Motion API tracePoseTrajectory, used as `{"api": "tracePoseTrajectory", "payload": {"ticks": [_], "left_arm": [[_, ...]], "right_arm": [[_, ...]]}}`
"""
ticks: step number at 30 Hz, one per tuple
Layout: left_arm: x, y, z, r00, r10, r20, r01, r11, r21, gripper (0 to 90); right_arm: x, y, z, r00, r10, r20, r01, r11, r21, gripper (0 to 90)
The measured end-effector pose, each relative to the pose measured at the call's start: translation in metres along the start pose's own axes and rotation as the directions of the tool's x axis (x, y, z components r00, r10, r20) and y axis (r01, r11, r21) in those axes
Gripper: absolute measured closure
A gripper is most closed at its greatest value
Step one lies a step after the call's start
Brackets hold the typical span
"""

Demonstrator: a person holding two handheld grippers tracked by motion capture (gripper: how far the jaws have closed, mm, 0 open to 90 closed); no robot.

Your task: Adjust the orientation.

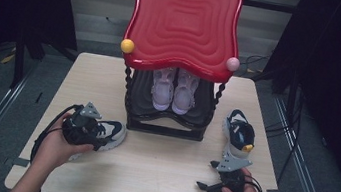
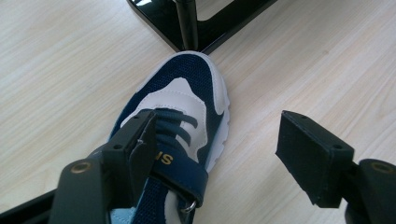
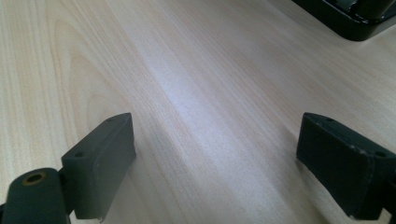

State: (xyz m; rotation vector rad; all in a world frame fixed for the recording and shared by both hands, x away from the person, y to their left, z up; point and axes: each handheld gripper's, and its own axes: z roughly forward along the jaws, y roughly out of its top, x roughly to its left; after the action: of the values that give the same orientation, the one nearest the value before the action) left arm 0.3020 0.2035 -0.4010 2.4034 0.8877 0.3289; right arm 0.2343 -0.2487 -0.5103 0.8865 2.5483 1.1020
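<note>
The left gripper (image 2: 215, 149) has its jaws spread, one jaw over the blue shoe (image 2: 180, 116), not squeezing it. The shoe's toe touches the black rack (image 2: 187, 28). The right gripper (image 3: 215, 163) has its jaws spread over bare table (image 3: 196, 84).

text: gold letters, partly hidden | on: navy sneaker (image 2: 187, 107) strap

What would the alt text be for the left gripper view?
A navy and white sneaker lies on a pale wooden table, its toe toward a black rack base. The left gripper is open, one jaw over the laces.
</note>
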Motion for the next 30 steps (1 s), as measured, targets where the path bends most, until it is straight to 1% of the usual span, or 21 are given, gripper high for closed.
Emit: {"api": "tracePoseTrajectory", "payload": {"ticks": [3,4,5,6,9,11,14,15,16,17,18,20,23,25,26,27,28,30], "left_arm": [[0.001,0.001,-0.004,0.9999,0.005,-0.009,-0.005,0.9999,0.011,28.8],[0.002,0.001,-0.005,0.9999,0.003,-0.016,-0.003,1.0000,0.005,28.8],[0.003,0.001,-0.007,0.9999,0.002,-0.016,-0.002,1.0000,0.009,28.9],[0.004,0.000,-0.008,0.9997,0.001,-0.026,-0.001,1.0000,0.007,29.0],[0.009,-0.004,-0.011,0.9988,-0.017,-0.045,0.018,0.9997,0.019,29.0],[0.013,-0.008,-0.011,0.9984,-0.025,-0.050,0.027,0.9991,0.034,29.8],[0.016,-0.014,-0.006,0.9987,-0.029,-0.042,0.031,0.9980,0.056,36.1],[0.016,-0.015,-0.005,0.9980,-0.017,-0.060,0.020,0.9987,0.047,37.9],[0.018,-0.015,-0.006,0.9975,-0.019,-0.068,0.022,0.9987,0.046,42.2],[0.019,-0.016,-0.007,0.9975,-0.029,-0.065,0.032,0.9987,0.041,45.1],[0.021,-0.016,-0.006,0.9977,-0.042,-0.052,0.044,0.9985,0.032,45.5],[0.023,-0.017,-0.007,0.9977,-0.055,-0.040,0.056,0.9982,0.023,46.4],[0.022,-0.017,-0.006,0.9978,-0.052,-0.041,0.053,0.9981,0.032,48.0],[0.019,-0.018,-0.006,0.9977,-0.047,-0.048,0.050,0.9974,0.053,48.9],[0.019,-0.019,-0.006,0.9989,-0.044,-0.017,0.045,0.9965,0.070,52.5],[0.018,-0.020,-0.003,0.9992,-0.039,-0.002,0.039,0.9967,0.071,65.1],[0.016,-0.022,-0.001,0.9995,-0.032,-0.007,0.032,0.9965,0.077,65.2],[0.015,-0.023,0.003,0.9993,-0.035,-0.012,0.036,0.9962,0.079,65.0]], "right_arm": [[0.000,0.000,0.000,1.0000,0.000,0.000,0.000,1.000,0.000,10.8],[0.000,0.000,0.000,1.0000,0.000,0.000,0.000,1.000,0.000,10.8],[0.000,0.000,0.000,1.0000,0.000,0.000,0.000,1.000,0.000,10.8],[0.000,0.000,0.000,1.0000,0.000,0.000,0.000,1.000,0.000,10.8],[0.000,0.000,0.000,1.0000,-0.002,0.000,0.002,1.000,0.000,10.8],[0.000,0.000,0.000,1.0000,0.000,0.000,0.000,1.000,0.000,10.8],[0.000,0.000,0.000,1.0000,0.000,0.000,0.000,1.000,0.000,10.8],[0.000,0.000,0.000,1.0000,0.000,0.000,0.000,1.000,0.000,10.8],[0.000,0.000,0.000,1.0000,0.000,0.000,0.000,1.000,0.000,10.8],[0.000,0.000,0.000,1.0000,-0.002,0.000,0.002,1.000,-0.001,10.8],[0.000,0.000,0.000,1.0000,-0.002,0.000,0.002,1.000,0.000,10.8],[0.000,0.000,0.000,1.0000,-0.001,0.000,0.001,1.000,0.000,10.8],[0.000,0.000,0.000,1.0000,0.000,0.000,0.000,1.000,0.000,10.8],[0.000,0.000,0.000,1.0000,0.000,0.000,0.000,1.000,0.000,10.8],[0.000,0.000,0.000,1.0000,-0.002,0.000,0.002,1.000,-0.001,10.8],[0.000,0.000,0.000,1.0000,-0.002,0.000,0.002,1.000,0.000,10.7],[0.000,0.000,0.000,1.0000,-0.002,0.000,0.002,1.000,-0.001,10.8],[0.000,0.000,0.000,1.0000,-0.002,0.000,0.002,1.000,-0.001,10.8]]}}
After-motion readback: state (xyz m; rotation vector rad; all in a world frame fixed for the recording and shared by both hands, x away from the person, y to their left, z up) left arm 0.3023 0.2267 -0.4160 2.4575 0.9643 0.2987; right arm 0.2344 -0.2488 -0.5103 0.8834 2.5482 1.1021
